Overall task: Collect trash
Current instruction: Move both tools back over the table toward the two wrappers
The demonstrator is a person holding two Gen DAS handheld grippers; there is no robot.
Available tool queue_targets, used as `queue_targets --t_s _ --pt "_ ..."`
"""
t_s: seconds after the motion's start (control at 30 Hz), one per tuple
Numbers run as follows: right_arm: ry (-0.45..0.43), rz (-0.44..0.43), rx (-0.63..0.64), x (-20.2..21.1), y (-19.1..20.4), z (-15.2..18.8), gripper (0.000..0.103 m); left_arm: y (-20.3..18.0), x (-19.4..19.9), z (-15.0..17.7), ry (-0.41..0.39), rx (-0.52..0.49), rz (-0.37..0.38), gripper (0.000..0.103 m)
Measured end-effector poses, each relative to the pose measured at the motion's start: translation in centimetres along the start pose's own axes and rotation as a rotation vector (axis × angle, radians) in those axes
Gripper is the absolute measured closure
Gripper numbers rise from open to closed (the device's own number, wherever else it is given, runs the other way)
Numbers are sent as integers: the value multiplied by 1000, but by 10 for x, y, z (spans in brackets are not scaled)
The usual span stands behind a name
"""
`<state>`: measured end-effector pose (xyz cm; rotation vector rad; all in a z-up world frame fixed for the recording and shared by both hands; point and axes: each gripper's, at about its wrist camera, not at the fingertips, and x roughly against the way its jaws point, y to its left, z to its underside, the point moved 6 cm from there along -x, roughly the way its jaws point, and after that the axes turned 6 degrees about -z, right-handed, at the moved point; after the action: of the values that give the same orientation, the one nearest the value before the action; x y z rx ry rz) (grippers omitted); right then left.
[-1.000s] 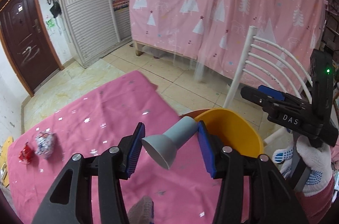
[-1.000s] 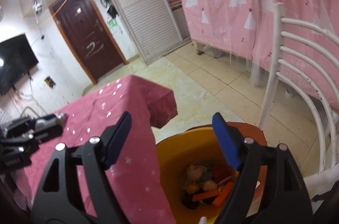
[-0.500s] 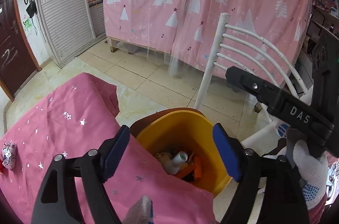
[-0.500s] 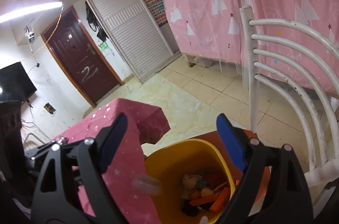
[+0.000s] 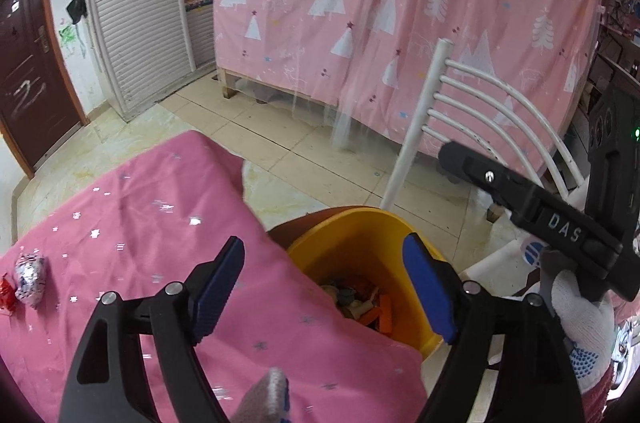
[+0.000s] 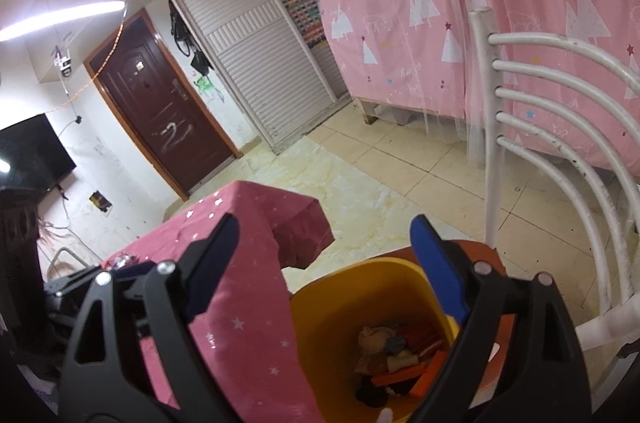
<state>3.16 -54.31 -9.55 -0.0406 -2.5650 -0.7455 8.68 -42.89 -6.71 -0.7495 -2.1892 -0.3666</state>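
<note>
A yellow bin [image 5: 360, 243] stands just off the table's edge and holds several bits of trash [image 5: 362, 303]; it also shows in the right wrist view [image 6: 352, 299]. My left gripper [image 5: 324, 287] is open and empty above the table edge beside the bin. My right gripper [image 6: 324, 267] is open and empty above the bin; its body shows in the left wrist view [image 5: 552, 219]. A silver wrapper [image 5: 29, 277] and a red wrapper [image 5: 6, 295] lie on the pink tablecloth [image 5: 140, 223] at far left.
A white chair [image 5: 472, 127] stands right behind the bin. A pink curtain [image 5: 400, 3] hangs over a bed frame beyond. Tiled floor, a shuttered closet and a dark door [image 5: 24, 63] are at the back left.
My left gripper held a grey cone-shaped piece, opened over the bin and dropped it in. It has since swung back left, bringing the wrappers into view. The right gripper stayed open.
</note>
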Motion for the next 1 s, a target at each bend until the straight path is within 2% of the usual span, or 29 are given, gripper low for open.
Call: queue_targets --t_s 0.53,1.0 --pt "116 -101 164 -58 119 13 17 131 41 6 -67 169 -108 27" --pt "222 -190 303 -114 222 35 17 245 65 32 -87 298 -223 24"
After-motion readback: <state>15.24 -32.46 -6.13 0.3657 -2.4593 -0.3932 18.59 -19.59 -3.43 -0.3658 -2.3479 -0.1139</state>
